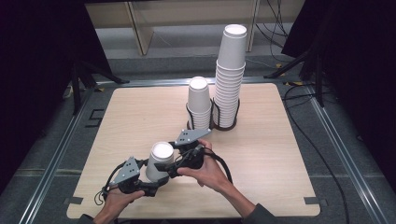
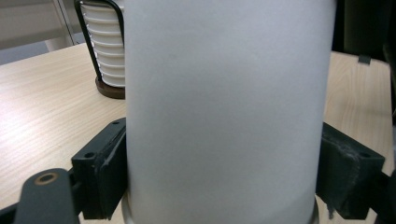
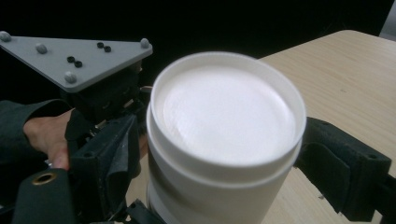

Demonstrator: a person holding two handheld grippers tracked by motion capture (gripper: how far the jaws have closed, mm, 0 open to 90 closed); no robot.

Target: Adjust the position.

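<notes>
Both hands sit at the near edge of the table (image 1: 261,154), each working a gripper on the same white paper cup (image 1: 159,161), which stands upside down, base up, just in front of the person. Seen along the left gripper (image 1: 148,185), its two black jaws press against the cup's lower wall from either side, so it pinches the cup near the rim end. From the right gripper view the right gripper (image 1: 180,164) straddles the upper part of what looks like two nested cups; its jaws lie close to the wall, but I cannot tell whether the pads actually press. Farther back stand two wire holders: the short stack (image 1: 199,103) and, just beside it, the tall stack (image 1: 231,77), both upside down too. My reading is that one cup or pair has been brought out from the stacks and is being pulled apart; the separating seems barely begun, and placing the cups remains.
</notes>
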